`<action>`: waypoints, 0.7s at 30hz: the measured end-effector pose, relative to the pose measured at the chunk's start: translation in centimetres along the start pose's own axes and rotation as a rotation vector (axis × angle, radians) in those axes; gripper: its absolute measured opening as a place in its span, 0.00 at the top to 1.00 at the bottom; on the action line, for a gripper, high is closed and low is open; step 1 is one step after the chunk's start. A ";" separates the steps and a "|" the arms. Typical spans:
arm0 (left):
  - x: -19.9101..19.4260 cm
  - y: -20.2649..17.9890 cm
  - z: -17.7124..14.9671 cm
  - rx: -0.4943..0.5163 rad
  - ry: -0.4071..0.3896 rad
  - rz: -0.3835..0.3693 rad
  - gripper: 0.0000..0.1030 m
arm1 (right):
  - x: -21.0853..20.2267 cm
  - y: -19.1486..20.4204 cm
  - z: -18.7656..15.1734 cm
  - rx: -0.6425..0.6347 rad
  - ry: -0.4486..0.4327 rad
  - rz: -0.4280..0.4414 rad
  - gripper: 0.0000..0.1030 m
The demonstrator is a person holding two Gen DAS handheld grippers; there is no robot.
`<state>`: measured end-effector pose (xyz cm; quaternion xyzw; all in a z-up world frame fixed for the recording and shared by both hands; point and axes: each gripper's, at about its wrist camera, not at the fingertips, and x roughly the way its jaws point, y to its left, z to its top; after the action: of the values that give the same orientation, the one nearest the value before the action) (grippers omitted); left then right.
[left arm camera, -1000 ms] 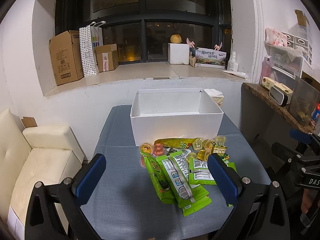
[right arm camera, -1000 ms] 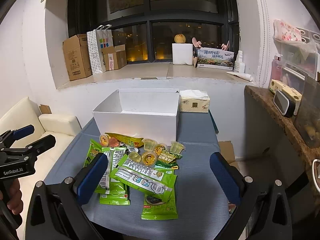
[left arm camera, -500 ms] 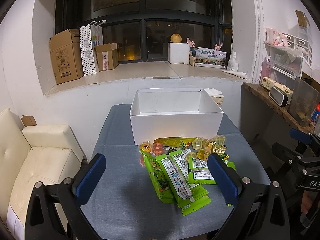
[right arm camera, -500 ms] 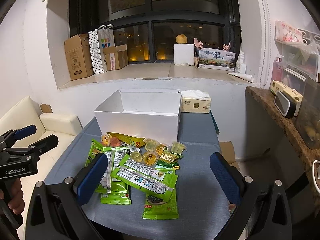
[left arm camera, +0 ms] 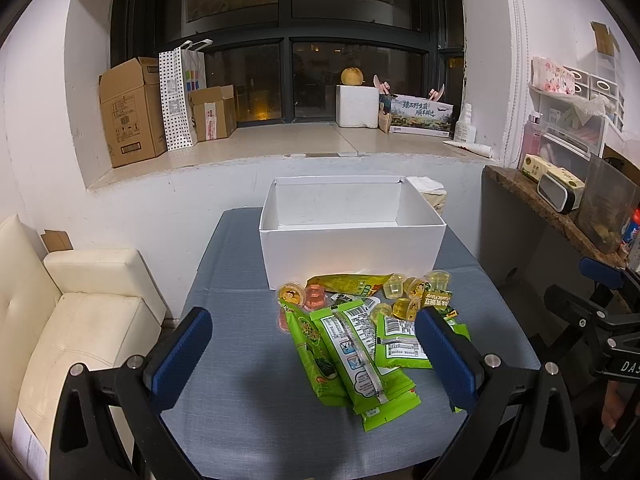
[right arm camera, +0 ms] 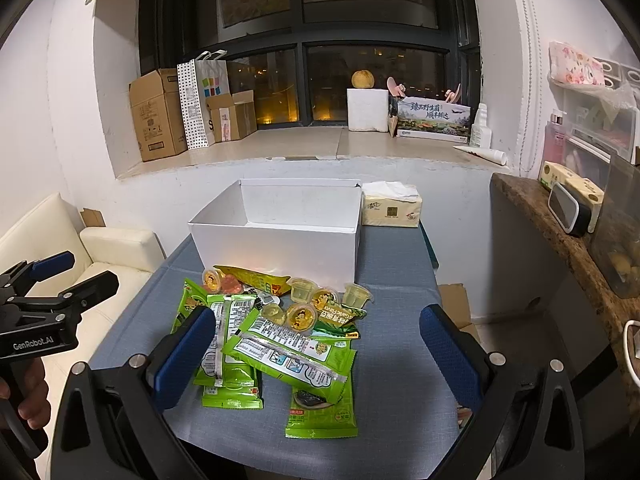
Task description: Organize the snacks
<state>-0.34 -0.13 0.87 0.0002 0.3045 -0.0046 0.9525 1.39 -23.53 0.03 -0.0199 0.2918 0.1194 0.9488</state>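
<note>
Blue-grey tablecloth [left arm camera: 248, 396] on table, snack pile at centre: green packets [right arm camera: 280, 352] w/ jelly cups [right arm camera: 304, 312] just in front of open white box [left arm camera: 352, 236]. Tissue pack [right arm camera: 392, 210] beside box. Cream sofa [left arm camera: 72, 320] on left, cardboard boxes [left arm camera: 130, 112] on window ledge. Left gripper [left arm camera: 316, 356] & right gripper [right arm camera: 316, 356] both spread wide above table, holding nothing.

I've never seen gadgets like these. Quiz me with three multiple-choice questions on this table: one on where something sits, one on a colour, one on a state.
1. Where is the snack pile?
A. inside the white box
B. on the table in front of the white box
C. on the sofa

2. What colour are most of the flat packets?
A. green
B. red
C. black

3. How do the jaws of the right gripper stand?
A. shut on a packet
B. shut, holding nothing
C. wide open

Answers: 1 B, the pile lies on the cloth by the box's near wall. 2 A, green wrappers dominate. 3 C, the blue pads stand far apart.
</note>
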 end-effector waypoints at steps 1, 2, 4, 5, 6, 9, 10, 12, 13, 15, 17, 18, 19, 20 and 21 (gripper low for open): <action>0.0 0.0 0.0 0.000 0.001 0.000 0.00 | 0.0 0.0 0.0 -0.001 0.000 0.000 0.00; 0.0 0.0 0.0 0.000 0.001 -0.001 0.00 | 0.0 0.0 0.0 -0.001 0.001 0.000 0.00; 0.0 0.0 0.0 0.001 0.001 0.001 0.00 | 0.0 0.0 0.0 -0.001 0.002 0.001 0.00; 0.0 0.0 0.0 0.000 0.000 0.000 0.00 | 0.0 0.1 0.0 0.000 0.002 0.001 0.00; 0.0 0.0 0.0 0.000 0.000 0.000 0.00 | 0.0 0.1 0.0 0.001 0.002 0.002 0.00; 0.1 -0.1 -0.1 0.000 0.001 0.000 0.00 | 0.0 0.2 0.0 0.000 0.002 0.003 0.00; 0.1 -0.1 -0.1 0.001 0.001 -0.001 0.00 | 0.0 0.2 0.0 0.000 0.002 0.003 0.00; 0.1 -0.1 -0.1 0.001 0.001 0.000 0.00 | 0.0 0.2 0.0 0.000 0.002 0.004 0.00; 0.1 -0.1 -0.1 0.001 0.002 0.000 0.00 | 0.0 0.2 -0.1 0.000 0.003 0.005 0.00; 0.1 -0.1 -0.1 0.001 0.002 -0.001 0.00 | 0.0 0.2 0.0 0.000 0.004 0.004 0.00; 0.2 -0.2 -0.1 0.002 0.002 -0.001 0.00 | 0.0 0.1 0.0 0.001 0.006 0.007 0.00; 0.2 -0.2 -0.1 0.002 0.003 -0.001 0.00 | 0.1 0.1 -0.1 0.001 0.006 0.007 0.00; 0.2 -0.2 -0.1 0.002 0.004 -0.001 0.00 | 0.1 0.1 -0.1 0.000 0.007 0.007 0.00; 0.2 -0.2 -0.2 0.002 0.004 -0.002 0.00 | 0.2 0.1 -0.1 0.001 0.009 0.008 0.00; 0.1 -0.1 -0.2 0.002 0.004 -0.002 0.00 | 0.2 0.1 -0.1 0.001 0.010 0.009 0.00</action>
<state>-0.31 -0.28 0.66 0.0011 0.3066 -0.0057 0.9518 1.47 -23.39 -0.20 -0.0189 0.2965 0.1236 0.9468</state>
